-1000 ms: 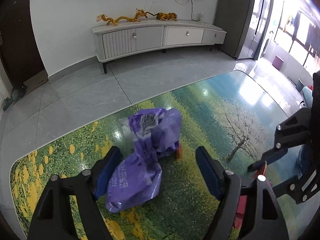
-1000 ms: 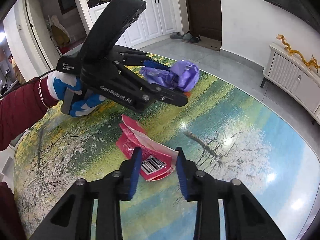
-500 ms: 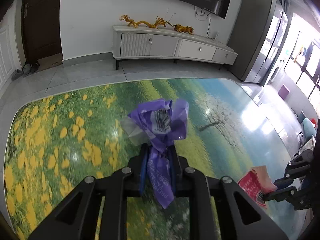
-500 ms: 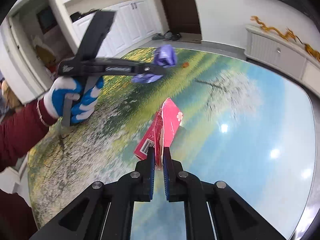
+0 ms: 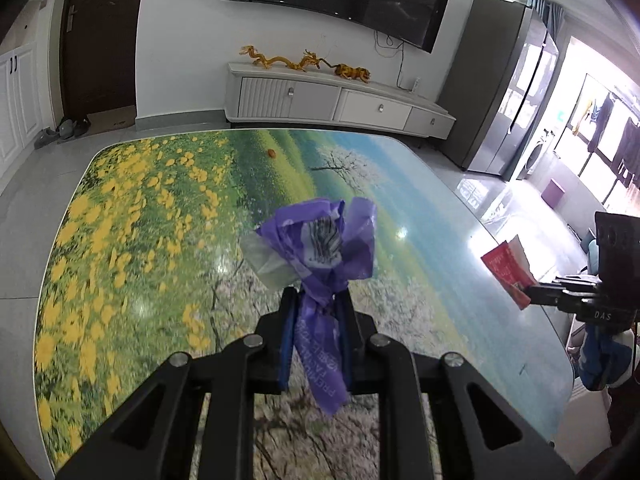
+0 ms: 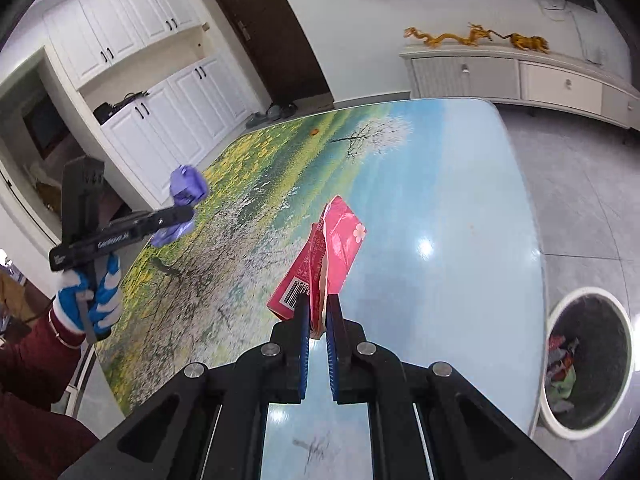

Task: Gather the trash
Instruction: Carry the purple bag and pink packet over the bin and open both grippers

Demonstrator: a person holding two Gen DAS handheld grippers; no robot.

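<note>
My left gripper [image 5: 316,300] is shut on a crumpled purple plastic wrapper [image 5: 324,240] and holds it above the table; it also shows in the right wrist view [image 6: 186,190], where the left gripper [image 6: 176,216] is at the left. My right gripper [image 6: 318,312] is shut on a flattened pink-red packet [image 6: 328,256] held above the table; the packet also shows in the left wrist view [image 5: 508,268] at the right, in the right gripper [image 5: 532,294]. A small orange scrap [image 5: 271,153] lies on the far part of the table.
The glossy table [image 5: 140,208] has a printed landscape top. A round white-rimmed bin [image 6: 588,360] with trash inside stands on the floor to the table's right. A white TV cabinet [image 5: 320,100] stands against the far wall.
Both grippers closed on their trash on the table, then lifted it. They have since risen and pulled back from the table, each still holding its piece.
</note>
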